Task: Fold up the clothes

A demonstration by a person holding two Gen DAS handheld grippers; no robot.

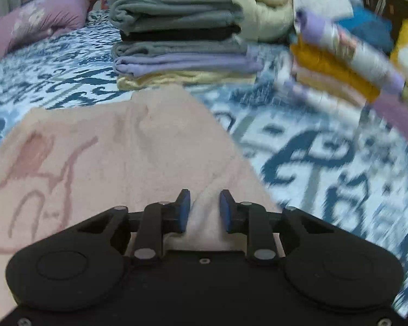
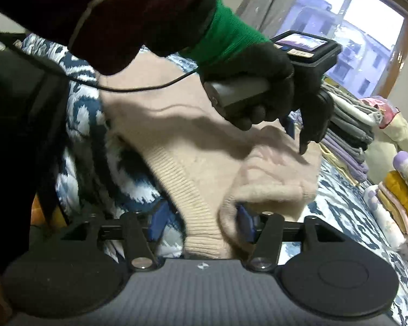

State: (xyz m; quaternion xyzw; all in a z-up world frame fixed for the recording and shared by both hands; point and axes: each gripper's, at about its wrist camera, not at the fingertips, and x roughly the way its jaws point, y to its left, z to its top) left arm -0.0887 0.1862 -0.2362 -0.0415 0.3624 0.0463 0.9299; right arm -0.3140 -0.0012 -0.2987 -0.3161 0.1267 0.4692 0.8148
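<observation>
Blue-and-white patterned bedspread (image 1: 326, 168) carries a pink sweater (image 1: 138, 146), flat before stacked folded clothes (image 1: 176, 35) and a window (image 2: 353, 27). The left gripper (image 1: 204, 209) gapes above it; the right gripper (image 2: 201, 217) stands wide around its ribbed hem (image 2: 187, 203).

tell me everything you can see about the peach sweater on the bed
The peach sweater is a soft, fuzzy knit with a ribbed hem, lying partly folded and rumpled on the blue-and-white patterned bedspread. The left gripper hangs over it, open, fabric bulging between its fingers. The right gripper is open around the ribbed hem.
</observation>
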